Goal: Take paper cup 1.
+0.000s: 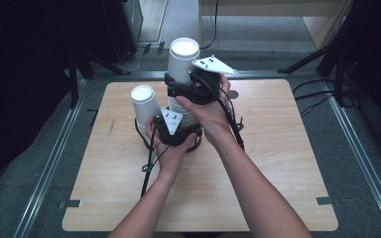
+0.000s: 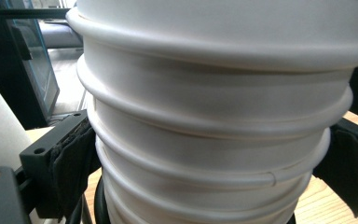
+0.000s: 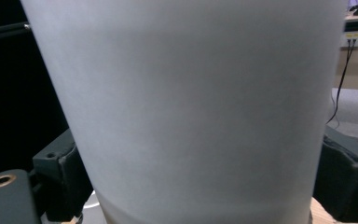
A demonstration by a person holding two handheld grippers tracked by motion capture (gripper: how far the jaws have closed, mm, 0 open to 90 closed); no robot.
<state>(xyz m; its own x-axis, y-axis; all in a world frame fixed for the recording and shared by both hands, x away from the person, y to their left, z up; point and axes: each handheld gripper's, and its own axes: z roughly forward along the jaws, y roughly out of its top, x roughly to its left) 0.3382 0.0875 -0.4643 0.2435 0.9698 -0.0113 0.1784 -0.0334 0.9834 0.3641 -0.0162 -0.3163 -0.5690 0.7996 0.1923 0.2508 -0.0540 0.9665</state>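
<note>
The stack of cups (image 2: pixel 214 130) stands upright, low over the table (image 1: pixel 278 148), clamped in the left claw (image 1: pixel 151 121). The single cup (image 1: pixel 182 59), gripped by the right claw (image 1: pixel 181 84), is higher and just behind, seemingly freshly separated.

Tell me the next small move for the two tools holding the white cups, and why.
Probably lift the right tool straight up: it grips the single white paper cup, while the left tool clamps the nested stack of white paper cups, and both sit close together.
</note>
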